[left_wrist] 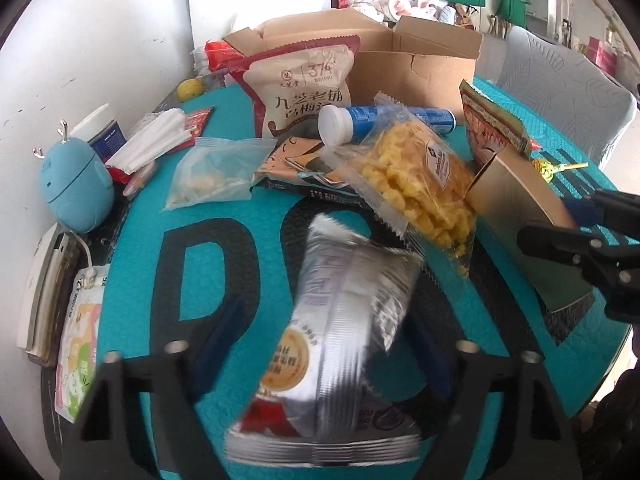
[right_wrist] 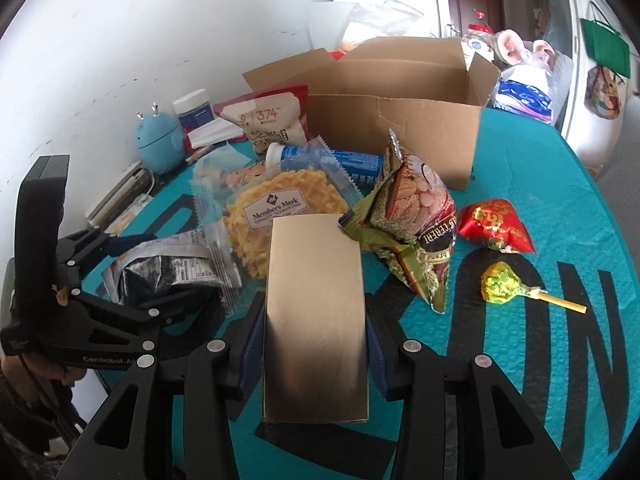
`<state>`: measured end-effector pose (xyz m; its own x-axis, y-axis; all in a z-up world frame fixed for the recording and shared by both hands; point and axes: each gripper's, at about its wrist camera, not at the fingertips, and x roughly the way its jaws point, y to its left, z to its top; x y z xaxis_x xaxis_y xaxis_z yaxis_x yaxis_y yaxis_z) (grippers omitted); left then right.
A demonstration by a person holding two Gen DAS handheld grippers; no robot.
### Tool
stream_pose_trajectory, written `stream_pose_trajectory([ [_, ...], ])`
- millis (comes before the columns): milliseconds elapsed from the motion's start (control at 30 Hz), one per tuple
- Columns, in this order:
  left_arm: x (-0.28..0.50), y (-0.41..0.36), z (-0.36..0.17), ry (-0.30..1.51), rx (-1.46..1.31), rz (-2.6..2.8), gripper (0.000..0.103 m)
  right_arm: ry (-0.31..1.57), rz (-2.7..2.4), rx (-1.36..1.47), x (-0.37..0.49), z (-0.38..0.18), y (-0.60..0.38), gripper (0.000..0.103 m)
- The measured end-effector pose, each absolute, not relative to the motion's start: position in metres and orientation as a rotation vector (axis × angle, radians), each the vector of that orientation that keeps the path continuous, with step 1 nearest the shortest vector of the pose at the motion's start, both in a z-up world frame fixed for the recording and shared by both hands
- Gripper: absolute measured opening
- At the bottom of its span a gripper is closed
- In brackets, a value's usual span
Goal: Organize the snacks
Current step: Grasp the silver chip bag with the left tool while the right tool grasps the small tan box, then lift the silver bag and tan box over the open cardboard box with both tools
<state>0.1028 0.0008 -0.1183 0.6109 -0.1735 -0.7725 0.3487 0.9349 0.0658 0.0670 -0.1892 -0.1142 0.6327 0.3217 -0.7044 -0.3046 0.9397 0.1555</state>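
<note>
My left gripper [left_wrist: 320,344] is shut on a silver foil snack packet [left_wrist: 340,340], held above the teal mat; it also shows in the right wrist view [right_wrist: 168,268]. My right gripper [right_wrist: 316,332] is shut on a gold box [right_wrist: 316,312], also seen in the left wrist view [left_wrist: 516,200]. An open cardboard box [right_wrist: 392,120] stands at the back of the table. Snacks lie in front of it: a clear bag of yellow curls [right_wrist: 280,208], a cereal bag [right_wrist: 416,216], a blue tube [left_wrist: 384,120], a white-and-red pouch [left_wrist: 308,84].
A red candy packet [right_wrist: 496,224] and a lollipop [right_wrist: 508,284] lie on the right of the mat. A blue round gadget [left_wrist: 76,184], a cup [left_wrist: 100,128], napkins [left_wrist: 156,140] and a zip bag [left_wrist: 216,172] sit at the left near the wall.
</note>
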Motion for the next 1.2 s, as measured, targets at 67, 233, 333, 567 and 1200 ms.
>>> stream_pose_trajectory([
  [67, 0.106, 0.002, -0.117, 0.878, 0.178, -0.304, 0.045, 0.826, 0.364, 0.02, 0.069, -0.118, -0.189, 0.046],
  [233, 0.11, 0.006, -0.114, 0.893, 0.134, -0.294, 0.042, 0.856, 0.365, 0.013, 0.072, -0.131, -0.186, 0.046],
  [333, 0.109, 0.009, -0.113, 0.905, 0.13, -0.294, 0.041, 0.845, 0.363, 0.005, 0.07, -0.131, -0.185, 0.043],
  [567, 0.1, 0.017, -0.099, 0.858, 0.135, -0.293, 0.041, 0.832, 0.41, 0.016, 0.062, -0.128, -0.177, 0.043],
  [1200, 0.08, 0.034, -0.024, 0.654, 0.113, -0.248, 0.041, 0.725, 0.484, 0.032, 0.056, -0.076, -0.152, 0.043],
])
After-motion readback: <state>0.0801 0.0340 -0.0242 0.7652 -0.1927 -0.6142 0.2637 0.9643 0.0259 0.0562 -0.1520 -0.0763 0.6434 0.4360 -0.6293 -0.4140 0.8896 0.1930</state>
